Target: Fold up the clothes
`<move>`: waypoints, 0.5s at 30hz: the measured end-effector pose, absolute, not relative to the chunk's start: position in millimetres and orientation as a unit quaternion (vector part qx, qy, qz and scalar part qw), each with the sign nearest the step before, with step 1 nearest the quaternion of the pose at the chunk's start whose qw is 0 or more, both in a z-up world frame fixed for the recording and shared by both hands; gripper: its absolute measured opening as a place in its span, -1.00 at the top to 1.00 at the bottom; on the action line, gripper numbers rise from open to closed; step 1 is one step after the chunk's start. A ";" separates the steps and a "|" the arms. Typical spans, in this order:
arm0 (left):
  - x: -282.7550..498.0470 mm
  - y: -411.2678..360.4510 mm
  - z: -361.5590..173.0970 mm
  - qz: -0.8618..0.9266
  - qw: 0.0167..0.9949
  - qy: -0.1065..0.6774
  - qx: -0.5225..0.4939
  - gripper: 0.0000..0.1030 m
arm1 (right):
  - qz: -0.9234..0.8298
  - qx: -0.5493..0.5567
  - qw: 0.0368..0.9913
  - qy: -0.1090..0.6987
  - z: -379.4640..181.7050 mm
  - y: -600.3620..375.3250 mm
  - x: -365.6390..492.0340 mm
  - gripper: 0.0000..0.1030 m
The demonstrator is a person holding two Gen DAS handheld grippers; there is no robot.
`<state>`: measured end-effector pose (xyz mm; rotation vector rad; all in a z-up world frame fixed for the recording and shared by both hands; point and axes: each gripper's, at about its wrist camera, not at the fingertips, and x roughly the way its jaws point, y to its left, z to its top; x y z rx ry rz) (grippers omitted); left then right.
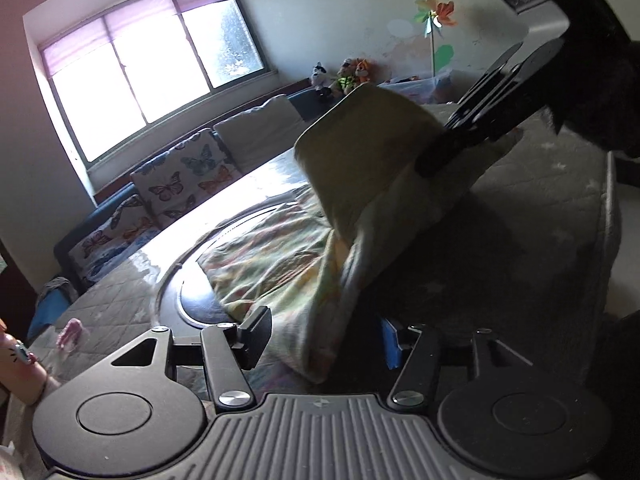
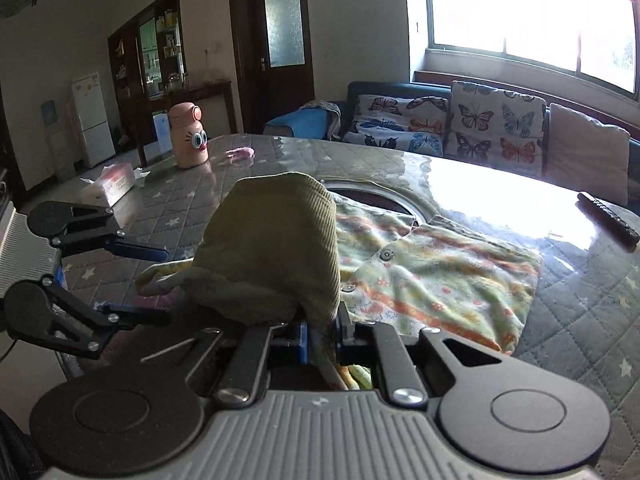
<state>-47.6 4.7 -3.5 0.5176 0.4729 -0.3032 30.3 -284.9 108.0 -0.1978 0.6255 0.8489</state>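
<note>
A fold is being made in the small flowered shirt.

At 9 o'clock in the right wrist view, the left gripper is seen with its fingers wide apart and nothing in them. The soft green and orange flowered shirt lies flat on the grey quilted star table cover. At 6 o'clock, the right gripper is closed on the lifted shirt edge with its olive ribbed lining. Next, the edge likely has to be carried over and laid down flat.

Floral, olive-lined garment lies flat, one part lifted, perhaps a sleeve.
</note>
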 end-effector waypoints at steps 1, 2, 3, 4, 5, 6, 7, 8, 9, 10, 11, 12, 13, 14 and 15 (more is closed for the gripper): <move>-49.1 5.4 -5.4 -0.142 0.927 0.229 0.261 -0.12 | 0.403 -0.092 0.860 0.298 107.6 -285.4 30.3 0.79; -50.6 6.0 -7.4 -0.136 0.926 0.228 0.269 0.04 | 0.401 -0.089 0.861 0.299 107.1 -286.1 30.1 0.79; -51.8 6.6 -9.0 -0.132 0.925 0.227 0.276 0.15 | 0.400 -0.087 0.862 0.299 106.6 -286.8 29.9 0.80; -51.9 6.8 -9.9 -0.131 0.924 0.225 0.280 0.32 | 0.398 -0.084 0.863 0.299 106.1 -287.6 29.6 0.80; -52.1 7.0 -10.7 -0.131 0.923 0.224 0.283 0.51 | 0.397 -0.081 0.864 0.299 105.9 -288.5 28.6 0.81; -52.2 7.3 -11.5 -0.130 0.922 0.223 0.287 0.60 | 0.396 -0.078 0.865 0.298 106.0 -289.4 27.2 0.82; -52.5 7.8 -11.7 -0.130 0.922 0.221 0.290 0.72 | 0.395 -0.076 0.866 0.296 106.2 -290.2 25.8 0.82; -53.0 9.2 -9.7 -0.132 0.923 0.218 0.287 0.80 | 0.395 -0.076 0.867 0.293 106.9 -291.1 24.2 0.83; -54.3 10.5 -7.5 -0.134 0.924 0.216 0.285 0.82 | 0.396 -0.076 0.868 0.290 107.7 -292.1 22.3 0.84; -58.2 11.1 -4.4 -0.138 0.925 0.213 0.284 0.82 | 0.396 -0.076 0.869 0.287 108.5 -293.1 20.3 0.84; -62.7 11.1 -1.0 -0.144 0.924 0.211 0.284 0.83 | 0.398 -0.076 0.869 0.283 110.1 -294.0 17.8 0.84; -68.2 10.7 2.9 -0.150 0.923 0.211 0.285 0.83 | 0.400 -0.076 0.869 0.280 112.2 -295.1 14.8 0.84; -74.4 10.3 7.0 -0.158 0.921 0.212 0.285 0.83 | 0.404 -0.078 0.868 0.277 115.7 -297.9 9.7 0.84; -82.5 10.5 12.0 -0.169 0.919 0.217 0.284 0.84 | 0.411 -0.081 0.866 0.273 120.1 -301.8 3.1 0.85; -90.7 10.8 17.0 -0.180 0.916 0.223 0.282 0.84 | 0.418 -0.084 0.863 0.271 124.5 -305.9 -4.0 0.85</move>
